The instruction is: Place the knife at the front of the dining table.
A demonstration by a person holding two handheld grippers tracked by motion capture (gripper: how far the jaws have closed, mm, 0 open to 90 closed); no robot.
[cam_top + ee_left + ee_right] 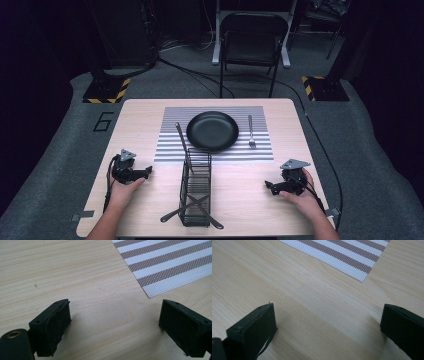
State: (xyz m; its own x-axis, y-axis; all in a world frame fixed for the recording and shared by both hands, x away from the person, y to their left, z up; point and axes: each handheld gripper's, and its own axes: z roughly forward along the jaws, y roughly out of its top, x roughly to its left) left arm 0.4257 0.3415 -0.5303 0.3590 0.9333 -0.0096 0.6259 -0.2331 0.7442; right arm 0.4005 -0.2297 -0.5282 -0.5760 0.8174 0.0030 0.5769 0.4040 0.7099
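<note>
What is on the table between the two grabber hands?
In the high view, a black wire basket stands between the left gripper and the right gripper, with dark utensils in it. Bare wood lies on either side of it.

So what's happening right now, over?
Left gripper and right gripper open, empty, resting on table. Wire basket between them, untouched. Nothing in the way.
</note>
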